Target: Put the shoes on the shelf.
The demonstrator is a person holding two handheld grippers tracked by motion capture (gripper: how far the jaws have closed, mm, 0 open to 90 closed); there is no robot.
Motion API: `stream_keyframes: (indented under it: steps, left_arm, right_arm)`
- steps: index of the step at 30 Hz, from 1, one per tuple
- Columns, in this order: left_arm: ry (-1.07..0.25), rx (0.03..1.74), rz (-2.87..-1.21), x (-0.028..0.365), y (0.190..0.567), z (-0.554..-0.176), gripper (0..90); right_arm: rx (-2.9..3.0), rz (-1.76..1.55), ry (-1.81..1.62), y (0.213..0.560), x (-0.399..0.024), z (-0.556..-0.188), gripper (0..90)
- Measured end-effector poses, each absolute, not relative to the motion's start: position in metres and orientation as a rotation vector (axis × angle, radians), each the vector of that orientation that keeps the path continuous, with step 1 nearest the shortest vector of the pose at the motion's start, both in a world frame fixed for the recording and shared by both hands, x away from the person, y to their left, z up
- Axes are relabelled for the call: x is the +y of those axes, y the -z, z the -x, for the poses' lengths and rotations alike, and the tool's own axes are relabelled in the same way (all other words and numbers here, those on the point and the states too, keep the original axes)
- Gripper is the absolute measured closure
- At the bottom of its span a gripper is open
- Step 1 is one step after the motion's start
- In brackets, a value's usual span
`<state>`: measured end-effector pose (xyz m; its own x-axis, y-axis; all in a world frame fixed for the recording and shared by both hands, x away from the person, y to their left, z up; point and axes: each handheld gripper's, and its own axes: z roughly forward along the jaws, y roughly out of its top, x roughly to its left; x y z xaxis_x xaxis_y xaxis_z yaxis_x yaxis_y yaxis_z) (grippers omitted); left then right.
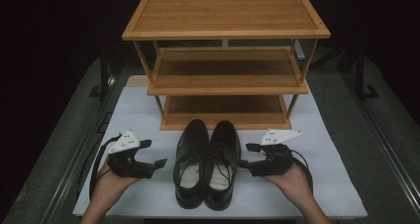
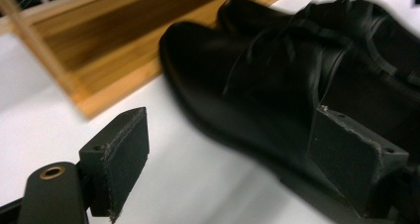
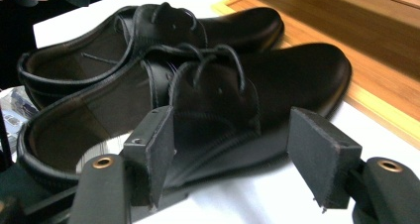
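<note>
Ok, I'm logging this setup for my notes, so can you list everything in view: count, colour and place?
shoes: two, black leather lace-ups, side by side at the table's middle, toes toward the rack
shoe rack: one, light wood, three shelves, all bare, at the far end of the table
table: one, white top, under shoes and rack
left hand-held gripper: one, black with a grey plate, left of the shoes, jaws open, holding nothing
right hand-held gripper: one, black with a grey plate, right of the shoes, jaws open, holding nothing
hands: two, each holding a gripper
</note>
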<state>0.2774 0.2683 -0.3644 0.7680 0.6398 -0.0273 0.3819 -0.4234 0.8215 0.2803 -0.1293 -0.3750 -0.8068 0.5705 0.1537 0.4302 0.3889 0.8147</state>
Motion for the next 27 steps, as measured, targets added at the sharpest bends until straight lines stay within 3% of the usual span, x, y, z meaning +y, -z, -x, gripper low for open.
stream_keyframes:
  steps: [16,27]
  left_arm:
    - [-0.332,0.704,-2.087,0.224,0.363,-0.305,16.4]
    - [-0.263,0.678,-2.118,0.221,0.377,-0.303,28.1]
  right_arm:
    - [2.499,-0.88,-1.421,0.373,-0.103,-0.296,34.6]
    - [2.54,-0.888,-1.371,0.386,-0.094,-0.297,34.2]
